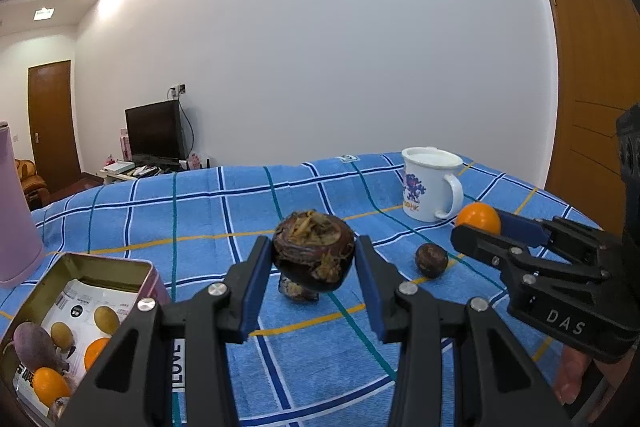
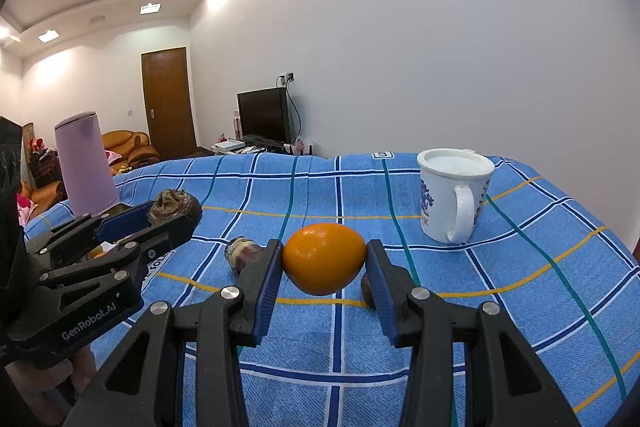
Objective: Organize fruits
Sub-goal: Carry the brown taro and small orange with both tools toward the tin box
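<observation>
Carrying step, two fruits lifted above the blue checked surface (image 1: 200, 211). Left claw (image 1: 314, 259) clamped on a dark brown fruit (image 1: 313, 251); right claw (image 2: 324, 259) clamped on an orange fruit (image 2: 324, 258). Next, probably: bring each over the open tin (image 1: 104, 263) at the near left corner, then release inside.

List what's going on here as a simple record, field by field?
Left gripper: shut on dark brown fruit, lifted
Right gripper: shut on orange fruit
Tin box: open, fruits already inside
Left on blue checked cloth: two brown fruits
Also there: white mug, purple container
</observation>
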A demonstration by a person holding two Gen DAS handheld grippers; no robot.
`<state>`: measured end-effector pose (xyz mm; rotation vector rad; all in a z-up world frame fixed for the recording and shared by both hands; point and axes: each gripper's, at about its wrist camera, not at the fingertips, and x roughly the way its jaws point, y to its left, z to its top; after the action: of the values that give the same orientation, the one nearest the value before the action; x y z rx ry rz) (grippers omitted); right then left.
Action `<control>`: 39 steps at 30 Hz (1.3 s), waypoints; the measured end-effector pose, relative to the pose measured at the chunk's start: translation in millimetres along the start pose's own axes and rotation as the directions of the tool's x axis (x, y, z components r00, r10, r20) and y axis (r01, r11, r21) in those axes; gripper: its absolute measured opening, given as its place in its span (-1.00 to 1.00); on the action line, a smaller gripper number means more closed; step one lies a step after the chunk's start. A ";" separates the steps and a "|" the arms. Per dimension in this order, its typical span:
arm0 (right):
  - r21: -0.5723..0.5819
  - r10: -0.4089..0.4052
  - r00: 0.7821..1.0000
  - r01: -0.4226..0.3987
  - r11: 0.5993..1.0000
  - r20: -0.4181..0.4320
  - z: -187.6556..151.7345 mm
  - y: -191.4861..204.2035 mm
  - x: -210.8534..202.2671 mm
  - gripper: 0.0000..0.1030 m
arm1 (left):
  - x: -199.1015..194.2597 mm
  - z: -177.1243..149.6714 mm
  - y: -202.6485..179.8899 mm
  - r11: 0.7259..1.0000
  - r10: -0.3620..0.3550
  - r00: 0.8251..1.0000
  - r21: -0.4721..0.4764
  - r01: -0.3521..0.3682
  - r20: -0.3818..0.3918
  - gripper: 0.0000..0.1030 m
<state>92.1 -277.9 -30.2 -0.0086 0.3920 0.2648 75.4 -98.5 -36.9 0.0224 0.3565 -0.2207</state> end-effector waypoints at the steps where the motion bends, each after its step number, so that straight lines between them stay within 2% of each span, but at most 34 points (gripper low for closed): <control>1: 0.000 0.002 1.000 -0.002 1.000 -0.003 0.2 -0.2 0.8 -0.14 | 0.7 0.0 1.0 1.000 -0.001 1.000 -0.003 0.001 -0.006 -0.14; 18: -0.036 0.013 1.000 -0.013 0.999 -0.010 2.8 18.0 8.0 -0.14 | -3.0 -4.0 23.7 0.998 0.044 0.998 -0.036 -0.046 -0.044 -0.14; 39: -0.090 0.104 0.994 -0.106 0.990 -0.030 0.8 73.8 17.3 -0.14 | -27.1 -13.2 60.4 0.990 0.132 0.990 -0.049 -0.135 -0.052 -0.14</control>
<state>88.8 -202.3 -32.9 -0.0816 0.4060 0.3869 59.3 -33.1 -40.9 -0.0002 0.4074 -0.0783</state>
